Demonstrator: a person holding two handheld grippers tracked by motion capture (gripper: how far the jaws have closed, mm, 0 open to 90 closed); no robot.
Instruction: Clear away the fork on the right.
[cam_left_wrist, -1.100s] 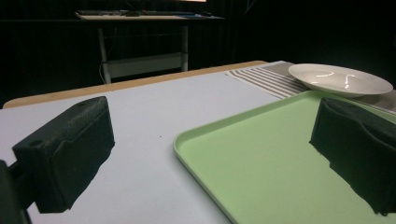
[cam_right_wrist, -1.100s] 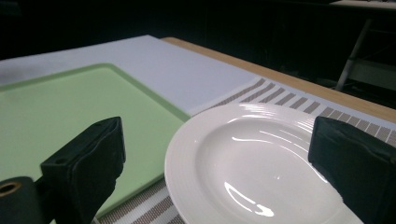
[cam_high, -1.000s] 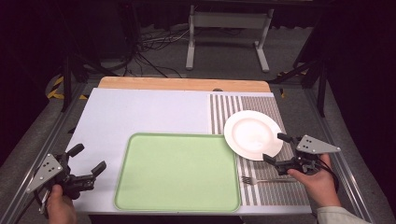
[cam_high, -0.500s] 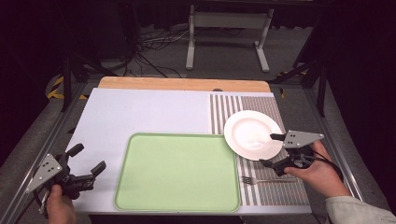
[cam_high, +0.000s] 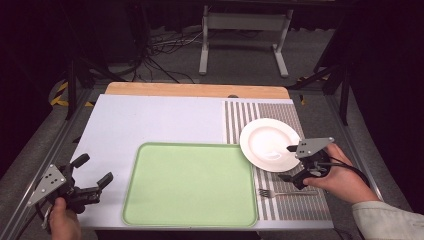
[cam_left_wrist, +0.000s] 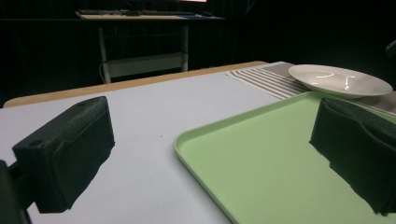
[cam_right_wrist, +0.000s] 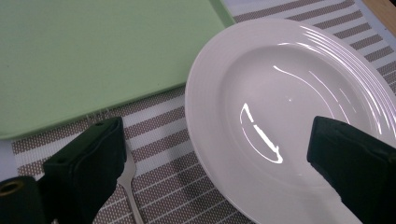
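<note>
surface: white table (cam_high: 150, 120), striped mat (cam_high: 295, 200) | room: dark | both tools released, right tool (cam_high: 290, 162) over plate (cam_high: 267, 145)

Three cameras on one table — one high, two riding low.

The high view looks forward and down from the person's side, taking in the whole table. The left gripper view sits just above the surface, facing across the green tray (cam_left_wrist: 289, 158) toward the white plate (cam_left_wrist: 339, 80). The right gripper view looks steeply down, very near that plate (cam_right_wrist: 299, 116) and the fork (cam_right_wrist: 128, 186) — tray (cam_high: 190, 185) and plate (cam_high: 270, 145) appear in all three.
</note>
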